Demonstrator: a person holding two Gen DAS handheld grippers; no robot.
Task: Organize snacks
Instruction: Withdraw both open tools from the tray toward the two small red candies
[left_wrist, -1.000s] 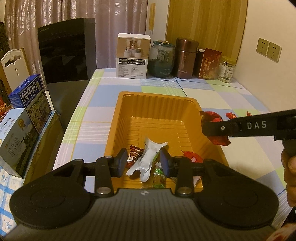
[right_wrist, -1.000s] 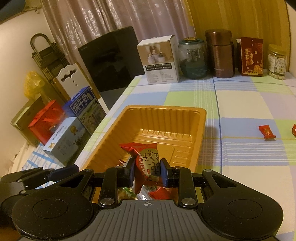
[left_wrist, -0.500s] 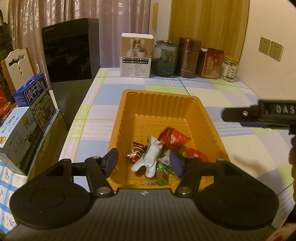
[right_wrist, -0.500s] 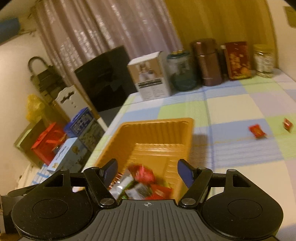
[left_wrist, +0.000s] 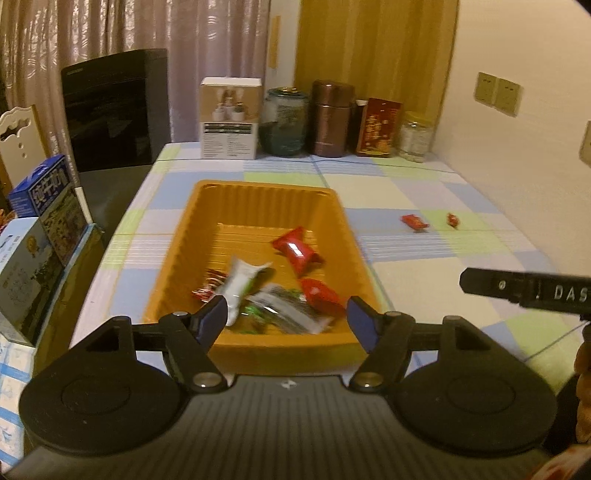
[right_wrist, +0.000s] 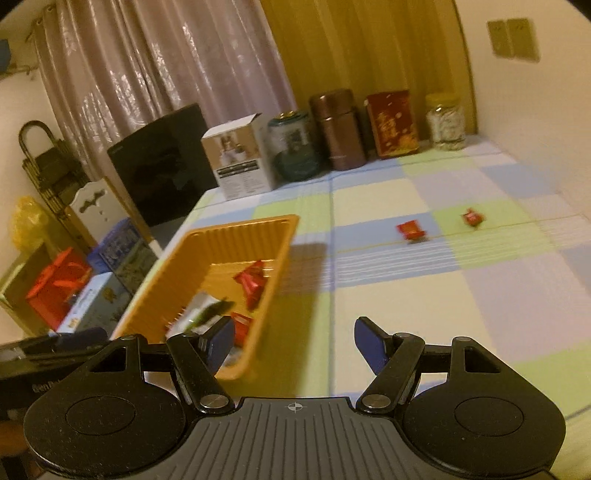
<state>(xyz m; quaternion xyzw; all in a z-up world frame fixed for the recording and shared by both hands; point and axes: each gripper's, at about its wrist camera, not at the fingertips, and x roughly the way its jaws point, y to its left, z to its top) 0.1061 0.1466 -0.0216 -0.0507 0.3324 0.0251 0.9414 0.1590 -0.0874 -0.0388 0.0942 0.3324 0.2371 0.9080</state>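
Both my grippers are empty. My left gripper (left_wrist: 286, 319) hangs over the near end of the orange tray (left_wrist: 177, 258), its fingers spread wide with nothing between them. My right gripper (right_wrist: 293, 345) sits just beside the tray's right wall, over the checked table (right_wrist: 406, 302), fingers equally wide and bare. Inside the tray lie a red packet (left_wrist: 297, 251), a white-and-green packet (left_wrist: 240, 284) and a few smaller wrappers, piled toward the near end. Two red candies (right_wrist: 410, 230) (right_wrist: 472, 218) lie loose on the table, well apart from the tray. I judge I am between picks: next my right gripper should reach out to the nearer candy, come down over it, and close gently, since it is small and flat.
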